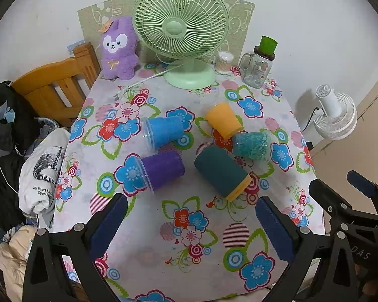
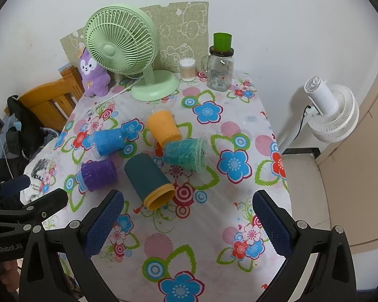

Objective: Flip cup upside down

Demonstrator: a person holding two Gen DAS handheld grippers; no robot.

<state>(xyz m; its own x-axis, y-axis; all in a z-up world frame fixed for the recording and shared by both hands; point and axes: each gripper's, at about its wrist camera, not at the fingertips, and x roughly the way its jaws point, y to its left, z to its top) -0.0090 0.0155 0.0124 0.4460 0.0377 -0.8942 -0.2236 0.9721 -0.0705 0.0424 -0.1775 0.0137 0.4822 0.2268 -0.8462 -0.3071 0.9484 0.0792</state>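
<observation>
Several cups lie on their sides on the flowered tablecloth (image 1: 163, 259): a blue cup (image 1: 163, 130), a purple cup (image 1: 161, 170), an orange cup (image 1: 223, 122), a teal crinkled cup (image 1: 252, 144) and a dark teal cup with a yellow rim (image 1: 220, 173). The same cups show in the right wrist view: blue (image 2: 108, 142), purple (image 2: 98, 175), orange (image 2: 162, 127), teal crinkled (image 2: 184, 153), dark teal (image 2: 148, 178). My left gripper (image 1: 191, 221) is open and empty, near the table's front edge. My right gripper (image 2: 187, 216) is open and empty just in front of the dark teal cup.
A green desk fan (image 1: 181, 25), a purple plush toy (image 1: 118, 50), a cotton-swab jar (image 1: 224, 61) and a glass mug jar with a green cup on top (image 1: 258, 68) stand at the back. A wooden chair (image 1: 53, 85) with clothes is left. A white fan (image 1: 336, 113) is right.
</observation>
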